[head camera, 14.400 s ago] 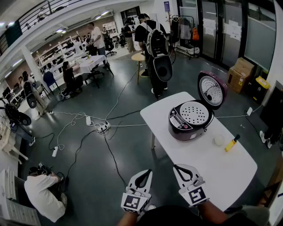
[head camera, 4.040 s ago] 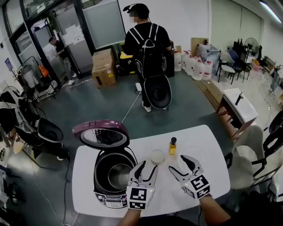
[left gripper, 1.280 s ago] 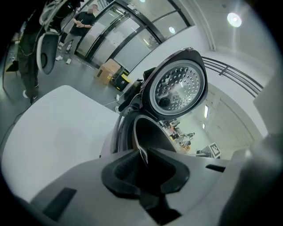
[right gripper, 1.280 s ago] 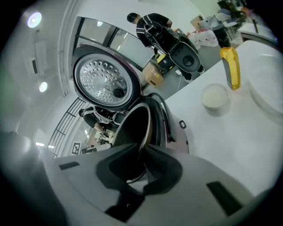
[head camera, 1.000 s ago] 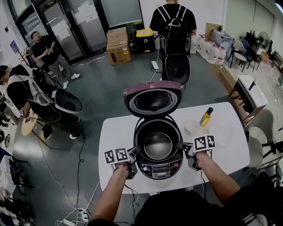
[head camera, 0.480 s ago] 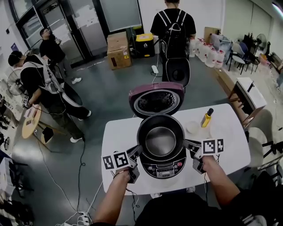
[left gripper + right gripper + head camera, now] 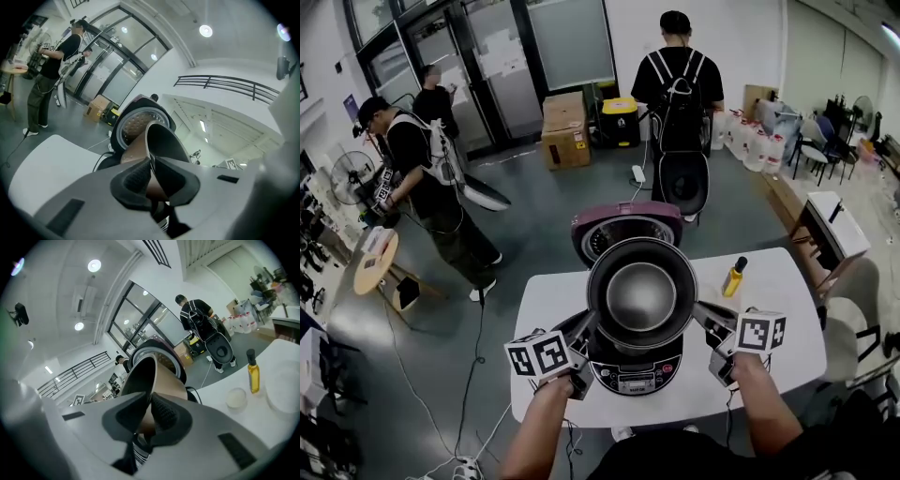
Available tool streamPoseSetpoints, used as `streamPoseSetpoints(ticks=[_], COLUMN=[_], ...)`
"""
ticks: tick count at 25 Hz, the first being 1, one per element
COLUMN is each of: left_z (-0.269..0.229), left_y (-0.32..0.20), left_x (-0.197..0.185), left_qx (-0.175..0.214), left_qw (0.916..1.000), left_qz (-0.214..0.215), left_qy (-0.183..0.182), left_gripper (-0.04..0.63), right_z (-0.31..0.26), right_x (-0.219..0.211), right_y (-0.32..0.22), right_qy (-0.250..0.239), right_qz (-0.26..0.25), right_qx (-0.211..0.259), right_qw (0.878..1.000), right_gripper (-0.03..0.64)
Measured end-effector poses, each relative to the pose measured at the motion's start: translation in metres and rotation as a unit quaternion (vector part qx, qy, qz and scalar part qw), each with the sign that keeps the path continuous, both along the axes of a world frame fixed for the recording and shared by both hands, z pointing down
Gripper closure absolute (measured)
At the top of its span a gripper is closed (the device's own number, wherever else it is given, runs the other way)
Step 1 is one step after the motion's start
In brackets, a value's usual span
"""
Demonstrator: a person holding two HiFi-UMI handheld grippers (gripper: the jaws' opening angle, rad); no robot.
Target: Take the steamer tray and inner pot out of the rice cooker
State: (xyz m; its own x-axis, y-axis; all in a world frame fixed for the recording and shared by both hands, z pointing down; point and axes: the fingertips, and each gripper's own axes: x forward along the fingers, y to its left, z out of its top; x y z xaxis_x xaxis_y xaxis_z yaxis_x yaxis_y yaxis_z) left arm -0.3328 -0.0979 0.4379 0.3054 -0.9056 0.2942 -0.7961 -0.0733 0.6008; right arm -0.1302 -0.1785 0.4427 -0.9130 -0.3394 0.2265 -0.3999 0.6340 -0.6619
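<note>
I hold the pot (image 7: 642, 300) above the cooker (image 7: 636, 373).
My left gripper (image 7: 586, 326) and right gripper (image 7: 703, 314) clamp opposite sides of its rim; the open cooker sits by the desk's (image 7: 542, 305) near edge.

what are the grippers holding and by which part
Both hold the inner pot by its rim: the left gripper on its left edge, the right gripper on its right edge.

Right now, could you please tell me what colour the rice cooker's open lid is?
The lid is purplish maroon outside, clearest in the head view.
</note>
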Motion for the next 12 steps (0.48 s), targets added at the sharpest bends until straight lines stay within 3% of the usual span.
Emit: streamPoseSetpoints(ticks=[6, 12], left_z=[-0.018, -0.013], left_y=[-0.009, -0.020], left_x=[0.055, 0.117], left_qx=[0.022, 0.023], left_qw=[0.9997, 0.9994], left_qz=[0.008, 0.026], left_qy=[0.000, 0.007], left_gripper=[0.560, 0.558], right_z=[-0.017, -0.016], right_x=[0.056, 0.121], right_y=[-0.015, -0.020], right_qy=[0.007, 0.002], right_qz=[0.021, 0.057], right_qx=[0.032, 0.032], right_qw=[0.999, 0.998], right_gripper=[0.583, 0.583])
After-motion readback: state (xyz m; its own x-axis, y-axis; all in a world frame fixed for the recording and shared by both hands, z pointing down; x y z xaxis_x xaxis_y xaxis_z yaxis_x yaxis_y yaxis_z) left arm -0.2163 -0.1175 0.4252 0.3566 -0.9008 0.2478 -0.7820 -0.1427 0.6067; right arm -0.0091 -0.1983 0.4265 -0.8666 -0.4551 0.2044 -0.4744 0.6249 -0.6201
